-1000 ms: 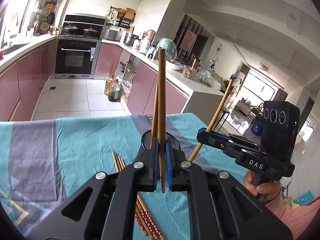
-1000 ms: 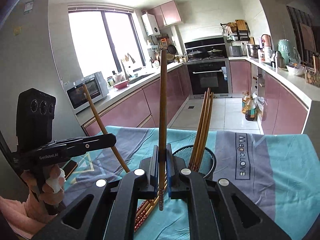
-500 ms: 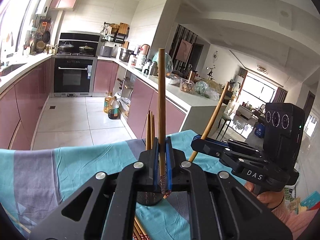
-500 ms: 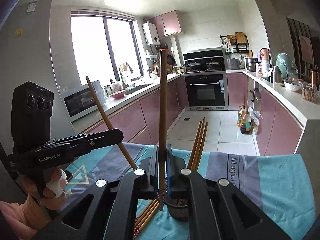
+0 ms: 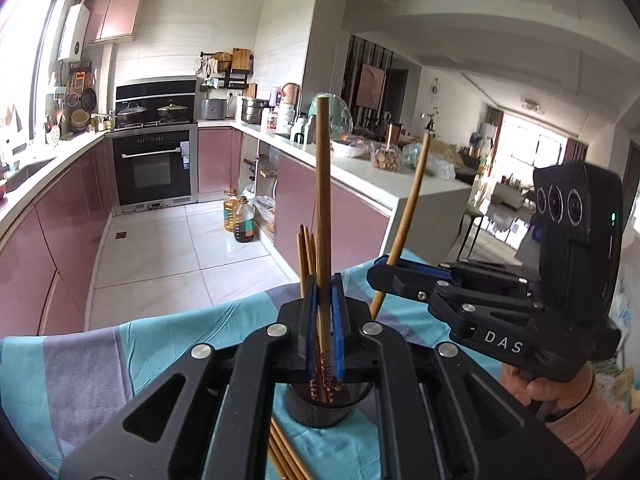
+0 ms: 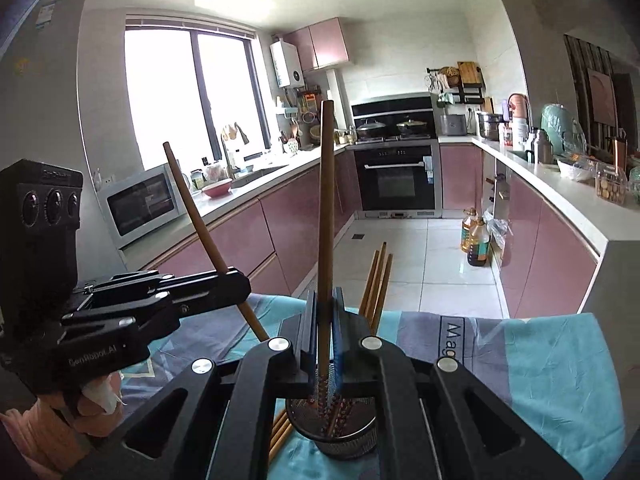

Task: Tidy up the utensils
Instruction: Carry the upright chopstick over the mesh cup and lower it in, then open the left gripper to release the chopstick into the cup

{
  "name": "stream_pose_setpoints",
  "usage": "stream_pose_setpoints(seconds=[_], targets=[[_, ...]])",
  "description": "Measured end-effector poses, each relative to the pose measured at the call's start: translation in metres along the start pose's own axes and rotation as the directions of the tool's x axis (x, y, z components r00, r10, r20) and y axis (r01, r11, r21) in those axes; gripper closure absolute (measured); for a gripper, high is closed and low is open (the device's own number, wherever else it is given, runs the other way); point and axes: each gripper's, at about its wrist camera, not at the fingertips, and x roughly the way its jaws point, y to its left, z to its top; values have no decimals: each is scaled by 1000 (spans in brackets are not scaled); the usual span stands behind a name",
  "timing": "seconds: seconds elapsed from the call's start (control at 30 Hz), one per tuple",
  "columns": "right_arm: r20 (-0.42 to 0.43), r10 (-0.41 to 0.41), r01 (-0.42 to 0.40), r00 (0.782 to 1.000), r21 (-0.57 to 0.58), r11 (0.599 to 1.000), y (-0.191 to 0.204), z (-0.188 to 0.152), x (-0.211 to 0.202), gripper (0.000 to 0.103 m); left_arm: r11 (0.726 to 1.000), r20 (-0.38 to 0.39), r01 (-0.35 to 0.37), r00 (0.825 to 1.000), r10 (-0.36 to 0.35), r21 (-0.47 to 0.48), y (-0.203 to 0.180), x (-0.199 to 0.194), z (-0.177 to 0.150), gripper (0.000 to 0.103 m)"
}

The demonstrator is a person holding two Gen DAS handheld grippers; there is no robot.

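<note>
Two grippers, left [image 5: 325,332] and right [image 6: 325,336], each pinch one upright chopstick [image 5: 322,200], the mesh cup [image 6: 344,432] directly below at six o'clock.

"das" on the right gripper [image 5: 384,276], "mag" on the tablecloth [image 6: 560,360]

My left tool [image 5: 325,312] and right tool [image 6: 325,320] each hold one upright chopstick [image 5: 322,208] above the holder [image 6: 344,436] standing on the worktop [image 6: 560,368], several chopsticks [image 6: 378,280] in it, loose ones [image 5: 286,456] lying beside it.
</note>
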Motion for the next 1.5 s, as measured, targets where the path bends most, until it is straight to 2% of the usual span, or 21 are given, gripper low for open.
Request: stream_pose_setpoints(seconds=[0.23,0.57,0.73,0.9,1.07,1.27,1.43,1.5], targets=[[-85,-18,18,996,6,1000,-3,-15,21,97,999,-98,-19,995,23,47,-7,22,-15,96],[-156,-22,26,987,23,999,-10,-26,36,97,1000,-186,-4,982,6,14,7,51,-27,96],[-200,-16,25,980,41,999,-17,-30,45,97,1000,-243,1,970,-2,-3,12,65,-30,96],[-239,-13,29,971,62,998,-24,-34,56,97,1000,-262,15,965,-21,-22,18,74,-29,96],[-248,-19,41,969,84,996,-29,-37,63,95,1000,-270,5,963,-10,-21,19,84,-28,95],[-229,-25,50,973,105,993,-32,-38,59,90,998,-271,-2,962,-14,-56,23,89,-32,86],[-200,-14,35,980,99,994,-27,-39,48,86,996,-230,-22,973,1,-89,33,73,-38,82],[-180,-11,26,984,85,996,-22,-39,40,80,995,-203,-30,979,10,-94,36,62,-42,73]])
